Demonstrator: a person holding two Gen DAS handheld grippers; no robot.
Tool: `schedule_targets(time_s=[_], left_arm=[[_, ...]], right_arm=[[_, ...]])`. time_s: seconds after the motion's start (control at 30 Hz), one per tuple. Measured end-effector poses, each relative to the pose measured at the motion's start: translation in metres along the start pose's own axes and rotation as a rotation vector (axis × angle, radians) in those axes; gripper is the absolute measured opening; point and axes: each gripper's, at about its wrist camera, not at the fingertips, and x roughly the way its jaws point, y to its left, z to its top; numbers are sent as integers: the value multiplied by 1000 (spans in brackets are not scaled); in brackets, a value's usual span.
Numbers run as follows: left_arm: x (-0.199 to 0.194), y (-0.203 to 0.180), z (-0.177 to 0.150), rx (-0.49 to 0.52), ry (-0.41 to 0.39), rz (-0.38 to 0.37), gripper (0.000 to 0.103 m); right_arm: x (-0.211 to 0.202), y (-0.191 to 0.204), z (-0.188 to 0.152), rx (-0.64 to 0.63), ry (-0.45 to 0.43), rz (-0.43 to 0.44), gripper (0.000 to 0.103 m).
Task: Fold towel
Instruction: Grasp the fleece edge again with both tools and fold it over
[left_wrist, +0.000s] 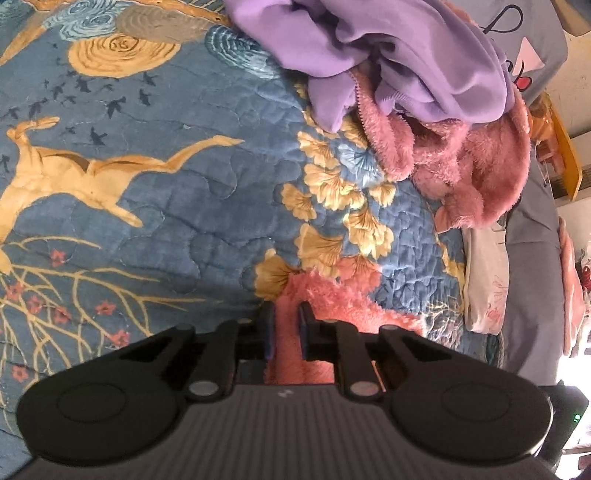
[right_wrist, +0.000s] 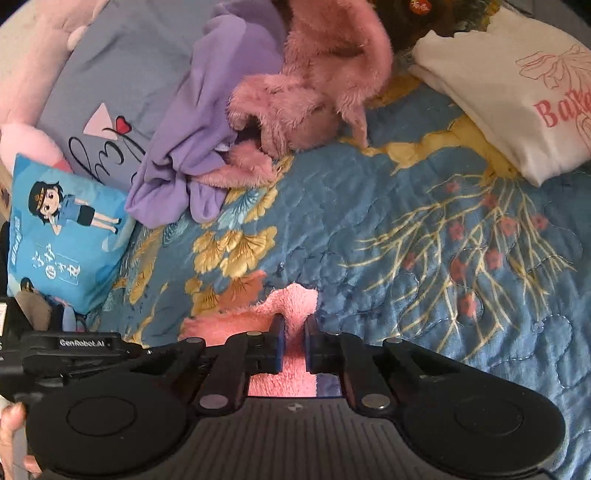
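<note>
Clearly the pink towel (left_wrist: 325, 302) is soft, light and fluffy, lying on the bed quilt (left_wrist: 184, 206) right under both tongs. The left tongs (left_wrist: 286, 332) pinch a fold of it; the right tongs (right_wrist: 294, 339) pinch another bit (right_wrist: 291, 306). It will sag and slip, so hold corners or hems.

My left gripper (left_wrist: 286, 330) points forward and low, its two black fingers (left_wrist: 266, 328) drawn close together with pink fluffy towel (left_wrist: 317, 302) pinched in the narrow gap between their blue pads. My right gripper (right_wrist: 294, 341) sits in much the same pose, its fingers (right_wrist: 277, 343) nearly parallel and clamped on another part of that towel. In the right wrist view the side of the left gripper's body shows at the far left edge, and a hand (right_wrist: 13, 435) wraps the handle at the bottom-left corner.
</note>
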Motion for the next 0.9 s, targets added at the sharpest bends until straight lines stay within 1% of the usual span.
schedule_targets(time_s=[0.03,0.07,0.1,0.13,0.17,0.23,0.3,0.37,0.5,0.53,0.6,0.67,0.77,0.8,0.83,0.87,0.9], left_arm=[[-1,-1,0,7,-2,0,15],[-3,-1,0,13,-7,-4,15],[-7,0,0,12,-16,-11,20],[-11,1,0,12,-28,-18,31],[-21,2,0,16,-53,-35,39],[-41,4,0,25,-104,-69,67],[-65,7,-3,22,-152,-111,77],[-80,11,-8,14,-165,-130,77],[-76,20,-30,-27,-85,-156,75],[-75,22,-35,-35,-66,-161,71],[-66,18,-41,-26,-41,-154,67],[-58,13,-46,-17,-16,-148,66],[-45,7,-55,-3,22,-138,64],[-41,5,-58,1,33,-134,62],[-38,5,-59,-2,41,-128,59],[-35,5,-59,-4,49,-124,58],[-33,6,-59,-9,53,-121,51]], right_arm=[[-1,0,1,3,2,5,13],[-4,1,2,3,2,17,19],[-9,1,3,12,-8,39,22],[-16,-1,3,30,-33,70,26],[-25,-4,3,50,-70,103,36],[-45,-10,3,88,-136,138,49],[-60,-17,0,114,-148,151,50],[-66,-22,-7,119,-124,147,50],[-70,-32,-28,121,-64,131,50],[-69,-34,-34,134,-51,134,50],[-65,-36,-42,164,-30,149,49],[-61,-35,-48,185,-12,171,49],[-54,-30,-49,190,8,184,49],[-51,-29,-49,191,12,183,48],[-48,-28,-48,193,16,181,45],[-45,-27,-48,200,24,184,31],[-41,-27,-47,214,35,191,20]])
